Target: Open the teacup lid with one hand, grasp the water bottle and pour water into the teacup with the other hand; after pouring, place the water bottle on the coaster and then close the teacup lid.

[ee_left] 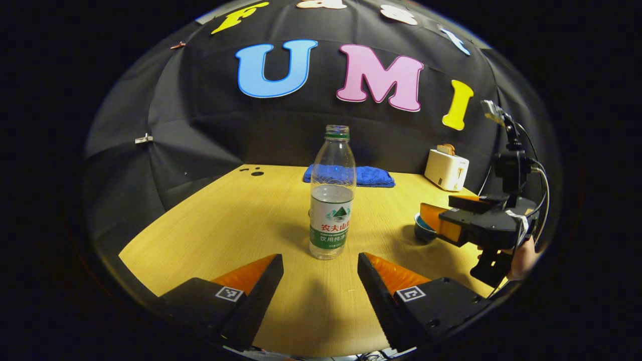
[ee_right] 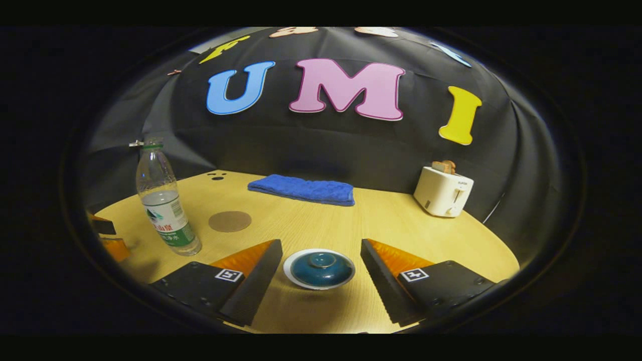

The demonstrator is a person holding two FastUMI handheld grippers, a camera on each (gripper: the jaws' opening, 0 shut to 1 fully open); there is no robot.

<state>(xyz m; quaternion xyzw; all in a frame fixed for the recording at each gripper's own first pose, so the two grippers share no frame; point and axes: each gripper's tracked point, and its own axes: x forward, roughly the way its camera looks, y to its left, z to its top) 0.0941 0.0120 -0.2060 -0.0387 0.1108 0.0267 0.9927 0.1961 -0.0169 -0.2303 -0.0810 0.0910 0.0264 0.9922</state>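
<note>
My left gripper (ee_left: 320,263): its two fingers are spread wide apart and hold nothing. They sit low over the table, pointing at the bottle.
Bottle (ee_left: 331,193): it stands up straight on the table, just past the tips of my left fingers and in line with the gap between them. It is clear plastic with a green ring at the neck, a label round its lower half, and no cap that I can see. Water fills it about half way.
My right gripper (ee_right: 320,250): its fingers are spread wide too, and nothing is pinched. In the left gripper view I see it from the side, far right, with a hand (ee_left: 521,258) holding it.
Teacup (ee_right: 319,269): it sits on the table between my right fingers, not touching either one. It is dark blue-green with a white rim.
Lid (ee_right: 321,265): it is on the cup, with a small round knob on top.
Coaster (ee_right: 229,221): a flat brown circle lying on the table, a little way to the right of the bottle in the right gripper view.
Table (ee_left: 241,210): light wood.
Blue cloth (ee_right: 302,190): folded, at the back of the table by the wall.
Toaster (ee_right: 443,191): white, back right corner, with bread sticking out of the top.
</note>
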